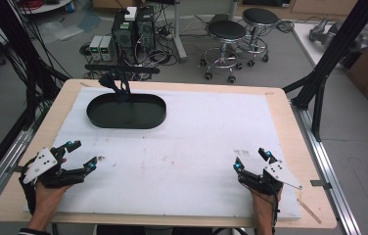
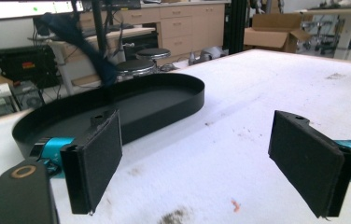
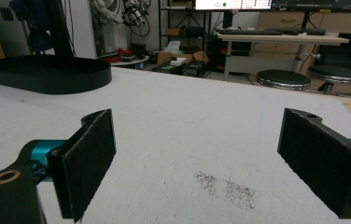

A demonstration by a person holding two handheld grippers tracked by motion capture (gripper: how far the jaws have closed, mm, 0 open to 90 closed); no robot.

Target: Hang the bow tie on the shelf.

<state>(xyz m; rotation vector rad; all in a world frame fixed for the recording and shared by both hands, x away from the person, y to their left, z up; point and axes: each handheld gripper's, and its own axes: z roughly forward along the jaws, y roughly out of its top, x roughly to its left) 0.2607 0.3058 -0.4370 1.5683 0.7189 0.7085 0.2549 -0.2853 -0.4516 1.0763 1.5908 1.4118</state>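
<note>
My left tool (image 1: 85,155) released, my right tool (image 1: 251,159) released, both low over the counter (image 1: 196,132), black tray (image 1: 126,111) well ahead

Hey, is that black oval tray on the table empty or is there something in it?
Empty, as far as shown. The black oval tray shows a bare dark floor in the high view and the left gripper view; its near inner wall is hidden.

The oval tray (image 1: 126,111) near the worktop's far left corner is black. The worktop (image 1: 289,122) shows a pale wood rim around a white mat (image 1: 196,142) with faint brownish-grey smudges. Both grippers, left (image 1: 83,155) and right (image 1: 251,159), are black with teal accents and grey plates. A tiny orange speck, perhaps a stain, marks the mat (image 2: 234,204).
</note>
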